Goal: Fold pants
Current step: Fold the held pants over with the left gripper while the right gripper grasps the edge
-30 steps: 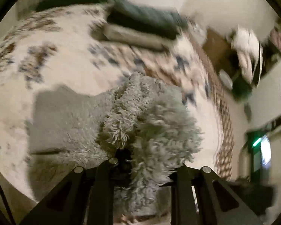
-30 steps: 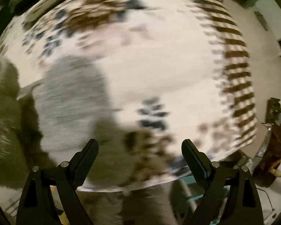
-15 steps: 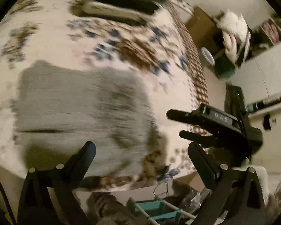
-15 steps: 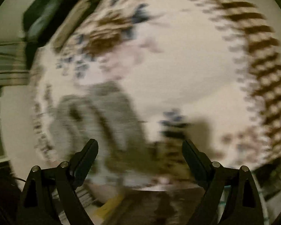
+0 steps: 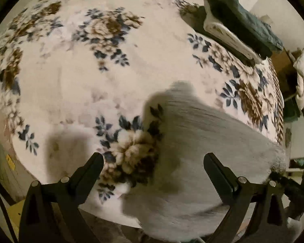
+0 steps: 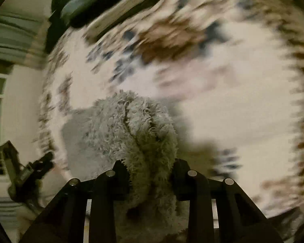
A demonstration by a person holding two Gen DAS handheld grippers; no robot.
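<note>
Pants [image 6: 131,133], grey and fleecy, lie on a flowered blanket [image 5: 115,64] that covers the bed, close to its near edge. Their bunched, shaggy end rises straight between the fingers of the right gripper [image 6: 151,174], whose jaws are closing on that wad; the pads look to press it already. In the left wrist view the left gripper [image 5: 153,167] hangs spread wide and holds nothing, with the smooth grey cloth running from just under its right finger out to the right, where the other tool's dark frame shows at the picture's edge.

Judging from this, a fold is being started: one end is gripped and must be carried over the rest. The next move calls for the empty left gripper to take a matching corner, or pin the cloth, so the fold stays square.

Room ahead of both grippers is wide, bare blanket. Far ahead and to the right of the left gripper sits a stack of folded dark cloth [image 5: 239,22]. The blanket's edge drops away directly beneath both grippers, so cloth dragged backward could slide off.
</note>
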